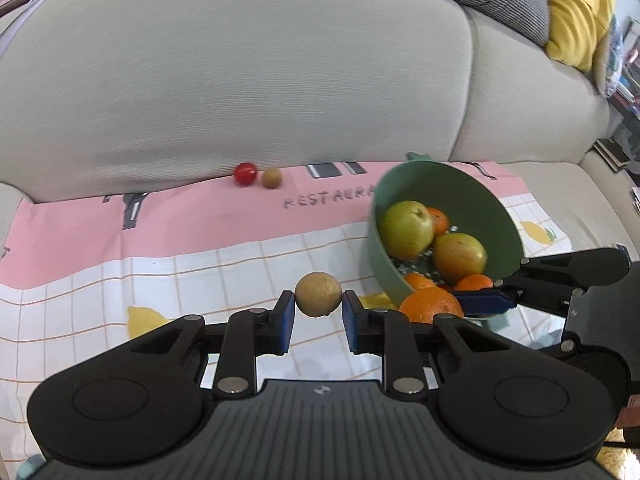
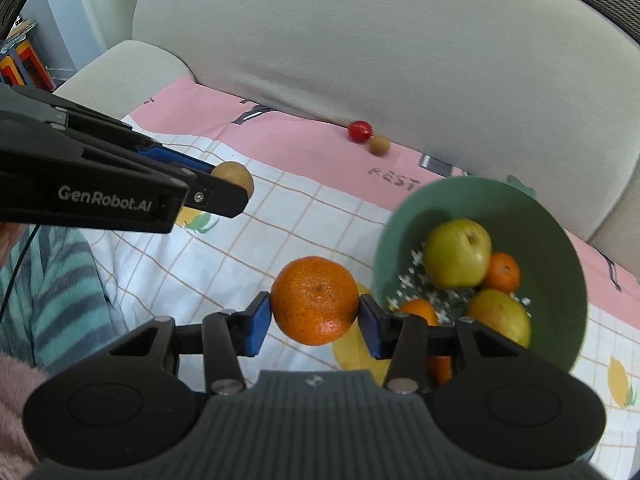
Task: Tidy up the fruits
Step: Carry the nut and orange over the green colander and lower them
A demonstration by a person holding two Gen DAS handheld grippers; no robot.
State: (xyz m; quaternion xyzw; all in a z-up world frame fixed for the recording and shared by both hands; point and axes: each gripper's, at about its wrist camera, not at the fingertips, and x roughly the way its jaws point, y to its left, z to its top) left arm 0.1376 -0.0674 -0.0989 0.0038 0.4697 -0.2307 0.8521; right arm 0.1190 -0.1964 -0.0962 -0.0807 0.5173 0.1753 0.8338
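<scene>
Your left gripper has its blue fingers pinching a small tan round fruit, held up above the checked cloth that covers the sofa seat. In the right wrist view the same gripper comes in from the left with that fruit at its tip.

Your right gripper has its fingers closed on a tangerine, one pad on each side, just beside the near rim of the green bowl. In the left wrist view the tangerine sits at the bowl's lower edge, with the right gripper reaching in from the right.

The bowl is tilted toward you and holds two yellow-green apples and several more tangerines.

Far back on the pink band of the cloth, against the sofa backrest, a small red fruit and a small brown fruit lie just beside each other, well apart from the bowl
</scene>
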